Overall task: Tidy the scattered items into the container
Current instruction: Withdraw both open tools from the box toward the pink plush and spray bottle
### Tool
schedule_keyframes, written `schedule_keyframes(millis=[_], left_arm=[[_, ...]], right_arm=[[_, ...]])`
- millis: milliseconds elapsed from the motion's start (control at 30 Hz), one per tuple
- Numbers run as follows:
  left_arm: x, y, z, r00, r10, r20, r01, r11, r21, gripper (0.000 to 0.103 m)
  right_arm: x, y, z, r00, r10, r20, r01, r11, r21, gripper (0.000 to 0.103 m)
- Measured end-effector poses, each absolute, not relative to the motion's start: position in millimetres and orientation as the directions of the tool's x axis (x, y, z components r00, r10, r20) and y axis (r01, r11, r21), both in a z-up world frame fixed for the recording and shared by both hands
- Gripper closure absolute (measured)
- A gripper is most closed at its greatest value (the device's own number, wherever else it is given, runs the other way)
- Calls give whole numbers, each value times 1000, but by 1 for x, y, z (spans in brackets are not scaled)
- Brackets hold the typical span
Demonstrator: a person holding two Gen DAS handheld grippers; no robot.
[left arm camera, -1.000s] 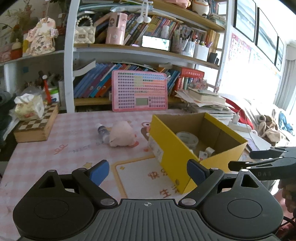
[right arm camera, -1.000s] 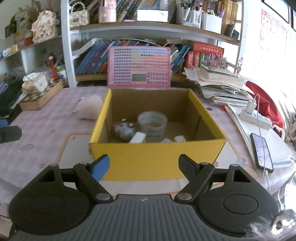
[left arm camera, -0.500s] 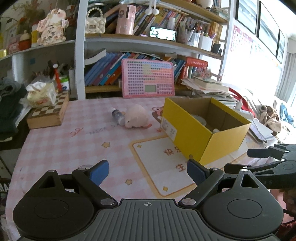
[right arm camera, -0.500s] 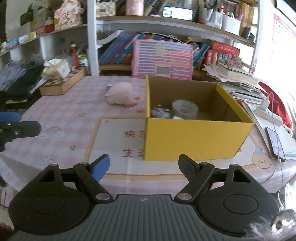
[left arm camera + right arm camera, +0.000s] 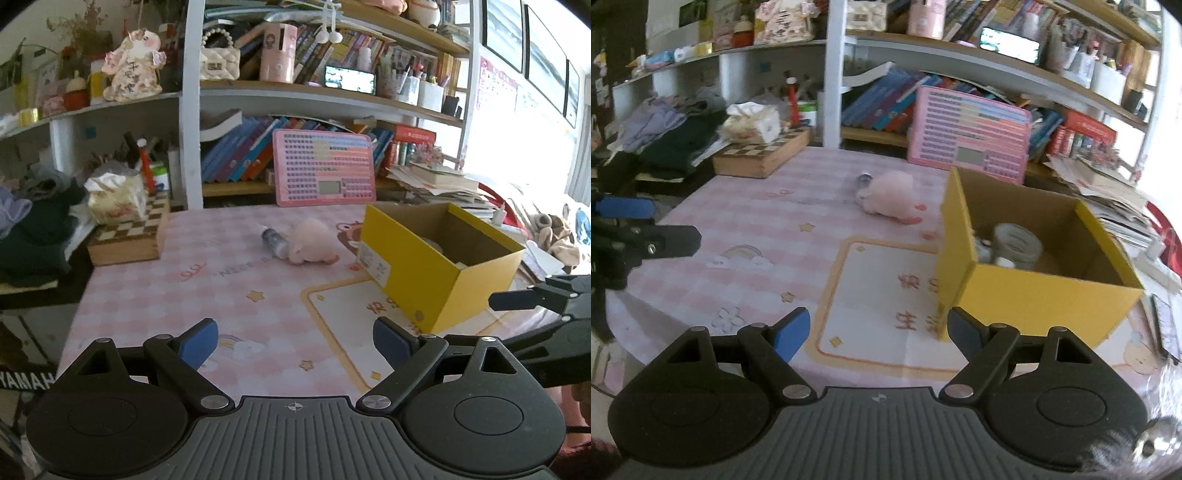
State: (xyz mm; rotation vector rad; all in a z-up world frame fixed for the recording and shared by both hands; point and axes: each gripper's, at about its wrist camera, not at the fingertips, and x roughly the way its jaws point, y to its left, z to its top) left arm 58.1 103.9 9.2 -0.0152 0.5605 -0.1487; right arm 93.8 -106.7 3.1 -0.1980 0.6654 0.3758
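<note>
A yellow cardboard box (image 5: 428, 273) (image 5: 1030, 291) stands on the pink checked table, right of centre. Inside it I see a roll of clear tape (image 5: 1017, 242) and small items beside it. Left of the box lie a pink plush toy (image 5: 312, 242) (image 5: 892, 195) and a small bottle (image 5: 275, 240) (image 5: 863, 181) touching it. My left gripper (image 5: 295, 341) hovers open and empty over the table's near edge. My right gripper (image 5: 877, 332) is open and empty too, near the box's front left corner; its fingers (image 5: 532, 297) show at the right edge of the left wrist view.
A pink keyboard toy (image 5: 323, 168) leans on the bookshelf behind the table. A chessboard box (image 5: 129, 236) with a tissue pack on it sits at the far left. Stacked papers and books (image 5: 1108, 199) lie right of the box. Clothes pile at the left.
Both grippers have drawn back from the box toward the table's near edge, so more table shows. The right view has swung left; the box now sits at its right. Jaws stayed open.
</note>
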Motion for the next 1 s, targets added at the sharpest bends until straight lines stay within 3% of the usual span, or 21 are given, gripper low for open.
schedule_keyframes(millis=[1000], left_arm=[[90, 131, -6, 820, -107, -562, 73, 994, -84, 10]], right_arm=[[135, -64, 0, 714, 293, -636, -401, 915, -28, 27]])
